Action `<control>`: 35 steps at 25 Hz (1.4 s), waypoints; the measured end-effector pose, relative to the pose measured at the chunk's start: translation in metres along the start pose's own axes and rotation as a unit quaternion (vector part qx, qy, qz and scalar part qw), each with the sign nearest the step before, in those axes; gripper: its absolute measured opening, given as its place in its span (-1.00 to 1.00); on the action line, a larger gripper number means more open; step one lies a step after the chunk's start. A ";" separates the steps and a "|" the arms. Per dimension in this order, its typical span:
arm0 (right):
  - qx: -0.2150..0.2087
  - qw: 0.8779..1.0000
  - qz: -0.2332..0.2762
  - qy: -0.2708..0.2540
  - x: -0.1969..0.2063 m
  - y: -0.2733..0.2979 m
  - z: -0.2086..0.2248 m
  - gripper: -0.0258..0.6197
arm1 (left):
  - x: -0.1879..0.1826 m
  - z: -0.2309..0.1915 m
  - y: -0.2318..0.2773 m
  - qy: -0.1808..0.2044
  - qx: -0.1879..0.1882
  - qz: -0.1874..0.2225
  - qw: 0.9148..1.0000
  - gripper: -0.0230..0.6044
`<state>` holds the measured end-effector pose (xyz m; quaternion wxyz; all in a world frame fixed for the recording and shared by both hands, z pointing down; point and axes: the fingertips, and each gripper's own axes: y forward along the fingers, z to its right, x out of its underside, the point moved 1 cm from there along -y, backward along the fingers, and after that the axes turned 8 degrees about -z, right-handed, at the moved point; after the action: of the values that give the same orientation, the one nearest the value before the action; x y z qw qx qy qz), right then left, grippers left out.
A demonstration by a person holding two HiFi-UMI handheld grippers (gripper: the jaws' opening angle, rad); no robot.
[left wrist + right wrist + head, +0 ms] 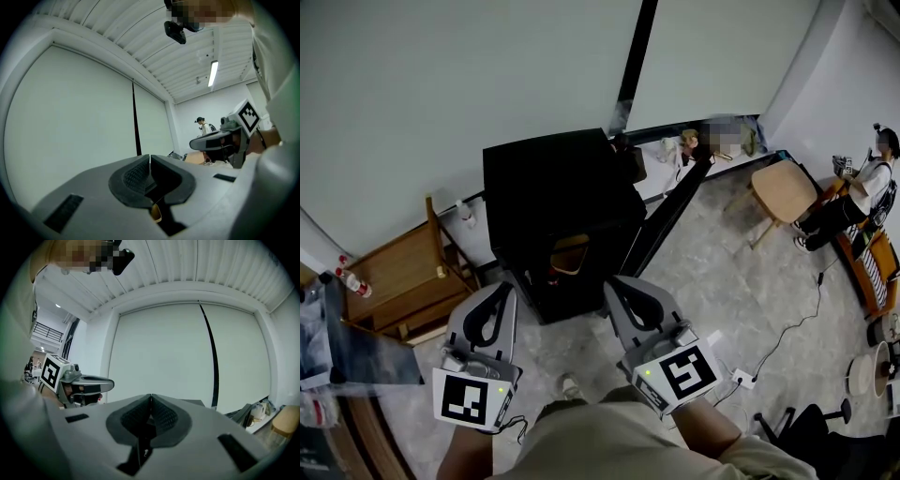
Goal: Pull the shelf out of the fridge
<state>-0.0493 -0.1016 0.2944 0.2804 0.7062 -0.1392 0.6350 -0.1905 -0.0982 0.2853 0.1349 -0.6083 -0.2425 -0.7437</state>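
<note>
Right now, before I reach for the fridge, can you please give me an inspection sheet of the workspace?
Surface: grey stone-pattern floor; no table in use.
Job's things: black fridge stands on the floor, its door open to the right; the shelf inside cannot be made out.
Clutter: small items behind the fridge by the wall; a bottle to its left.
Grippers: left gripper and right gripper both shut, empty, in front of the fridge.
Cables: white cable runs across the floor to a power strip.
Surroundings: wooden rack at left; wooden stool and a person at right.
</note>
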 end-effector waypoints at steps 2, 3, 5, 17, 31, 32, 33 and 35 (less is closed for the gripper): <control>0.002 1.000 -0.003 0.001 0.001 0.003 0.001 -0.93 | 0.001 -0.003 0.002 -0.001 0.003 0.001 1.000 -0.89; 0.004 1.000 -0.004 0.001 0.002 0.004 0.002 -0.93 | 0.002 -0.004 0.004 -0.002 0.003 0.001 1.000 -0.89; 0.006 1.000 -0.005 0.002 0.003 0.006 0.006 -0.93 | 0.003 -0.004 0.007 -0.003 0.004 0.000 1.000 -0.89; -0.017 1.000 -0.016 0.021 0.017 0.014 0.042 -0.93 | 0.002 0.011 0.035 -0.019 -0.016 -0.011 1.000 -0.89; -0.008 0.996 -0.004 0.085 0.043 0.047 0.090 -0.92 | 0.028 0.018 0.081 -0.131 -0.016 -0.013 0.991 -0.88; -0.011 0.995 -0.001 0.098 0.046 0.050 0.091 -0.92 | 0.030 0.017 0.084 -0.140 -0.018 -0.010 0.990 -0.88; -0.017 0.994 -0.001 0.111 0.049 0.054 0.092 -0.92 | 0.032 0.015 0.087 -0.150 -0.019 -0.007 0.989 -0.86; -0.029 0.990 -0.003 0.138 0.056 0.063 0.093 -0.76 | 0.036 0.013 0.095 -0.177 -0.013 -0.002 0.984 -0.66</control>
<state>0.0006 -0.1966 0.3598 0.3188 0.6035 -0.1153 0.7217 -0.1408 -0.1686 0.3409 0.0805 -0.7312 -0.2540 -0.6279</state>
